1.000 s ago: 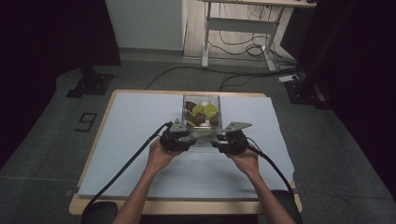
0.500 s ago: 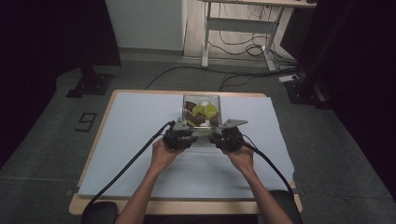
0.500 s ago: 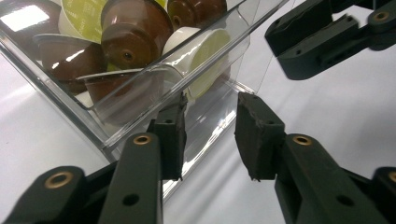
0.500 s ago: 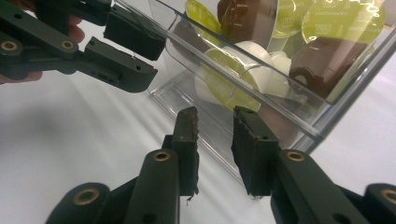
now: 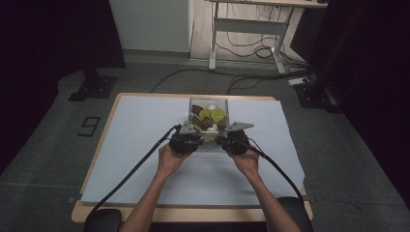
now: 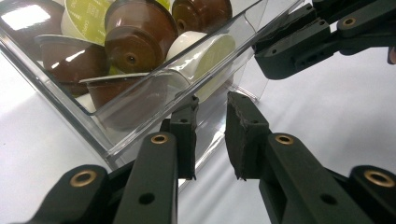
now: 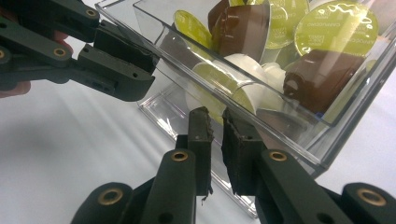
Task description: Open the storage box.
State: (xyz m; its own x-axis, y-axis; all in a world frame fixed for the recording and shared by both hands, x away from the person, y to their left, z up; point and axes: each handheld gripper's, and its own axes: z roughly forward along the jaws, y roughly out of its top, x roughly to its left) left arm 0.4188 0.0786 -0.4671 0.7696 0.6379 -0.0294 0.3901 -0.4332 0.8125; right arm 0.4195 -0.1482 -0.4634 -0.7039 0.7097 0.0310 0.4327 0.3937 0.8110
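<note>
Both claws sit at the near wall of the clear box [image 5: 209,104] of coffee pods [image 6: 133,42] on the tabletop [image 5: 145,121]: left claw [image 6: 211,135] a little spread, right claw [image 7: 215,140] nearly pressed together, neither pinching anything. Every pod looks to be inside yet, so the real work seems not begun

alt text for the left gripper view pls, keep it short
A hand-held gripper points its two black jaws, slightly apart, at the near wall of a clear plastic box on a white table cover. The box holds brown coffee capsules and lime-green and white ones. The other hand-held gripper reaches in from the upper right.
</note>
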